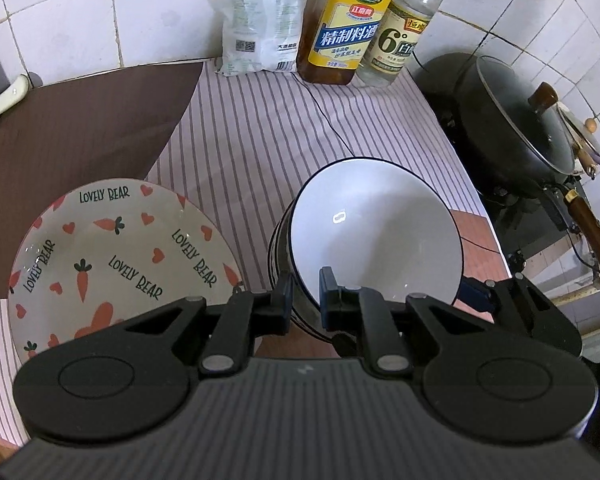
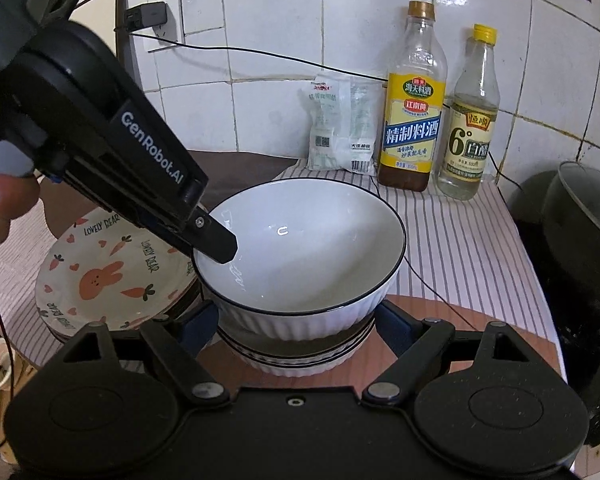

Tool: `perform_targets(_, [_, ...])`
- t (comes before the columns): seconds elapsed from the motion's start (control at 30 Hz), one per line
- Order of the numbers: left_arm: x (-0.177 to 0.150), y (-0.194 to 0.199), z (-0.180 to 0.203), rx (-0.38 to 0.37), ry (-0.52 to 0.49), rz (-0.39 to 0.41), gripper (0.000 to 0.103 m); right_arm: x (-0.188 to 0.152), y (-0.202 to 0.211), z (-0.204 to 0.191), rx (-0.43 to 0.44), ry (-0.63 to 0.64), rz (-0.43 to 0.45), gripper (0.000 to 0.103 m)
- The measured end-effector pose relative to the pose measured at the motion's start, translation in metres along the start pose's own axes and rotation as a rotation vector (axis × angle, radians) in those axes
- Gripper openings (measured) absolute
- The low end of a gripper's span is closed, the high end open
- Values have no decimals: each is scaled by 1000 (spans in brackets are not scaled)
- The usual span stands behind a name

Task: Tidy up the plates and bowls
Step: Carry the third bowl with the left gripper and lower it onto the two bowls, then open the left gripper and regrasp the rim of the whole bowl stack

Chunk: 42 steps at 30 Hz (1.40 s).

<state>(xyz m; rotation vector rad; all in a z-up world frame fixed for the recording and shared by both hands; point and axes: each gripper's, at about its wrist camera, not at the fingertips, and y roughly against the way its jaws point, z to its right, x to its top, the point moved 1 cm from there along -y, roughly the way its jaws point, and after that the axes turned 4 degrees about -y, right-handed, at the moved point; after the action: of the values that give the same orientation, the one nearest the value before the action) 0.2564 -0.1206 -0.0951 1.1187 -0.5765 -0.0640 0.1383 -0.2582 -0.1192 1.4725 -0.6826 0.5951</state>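
Closest to the left wrist camera, the left gripper (image 1: pixel 305 294) pinches the near rim of the top bowl (image 1: pixel 376 236), 1 finger inside and 1 outside. That bowl sits tilted in a stack of bowls at the counter's front edge. A rim pinch on glazed ceramic may slip, I judge, and a tilted bowl could drag the one beneath or knock the plate (image 1: pixel 120 256) just beside it on the left. Bottles (image 1: pixel 342 28) and a bag (image 1: pixel 262 24) stand well back by the tiles; a wok (image 1: pixel 512 120) sits to the right, and a thin cable (image 1: pixel 328 120) crosses the striped cloth (image 1: pixel 260 128).

Nearest the right wrist camera, the right gripper (image 2: pixel 296 322) is spread wide on either side of the lower bowls (image 2: pixel 300 354), apparently not clamping. If it closes off-centre, the stack could shift toward the counter edge. The left gripper's finger (image 2: pixel 216 240) reaches into the top bowl. Plates lie stacked at left, close against the bowls, leaving little room there.
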Motion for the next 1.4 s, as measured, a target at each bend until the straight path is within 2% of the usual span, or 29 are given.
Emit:
perform_targets(0.17, [-1,-1,-1,19,10,-4,12,-2,-1,-3,-8,19,-8,90])
perform_targets(0.4, [-3,1,-4,0,28,-2,13,-4,3,-4,-23,18,9,89])
perform_targets(0.47, [-5,6,-4,-5,25,20,14,-7,10,-6,-24,25,31,89])
perform_targets(0.67, [-12,28,-2,-47,-3,75,24,-20,39,-14,-46,82,70,89])
perform_targets(0.8, [-23,41,-1,-67,-22,110,34,-29,56,-22,-52,116,111,90])
perform_targets(0.9, [-33,42,-5,-85,-15,117,35,-36,61,-19,-51,112,141,91])
perform_targets(1.03, [-45,38,-10,-107,8,129,41,-42,56,-10,-50,79,146,91])
perform_targets(1.13, [-51,35,-14,-125,7,139,41,-47,47,-5,-48,65,133,91])
perform_targets(1.27, [-49,31,-13,-123,-74,152,43,-52,30,2,-33,64,104,91])
perform_targets(1.33, [-44,29,-15,-129,-111,150,50,-55,22,4,-19,72,95,91])
perform_targets(1.4, [-35,24,-18,-130,-139,142,50,-58,13,6,2,80,104,92])
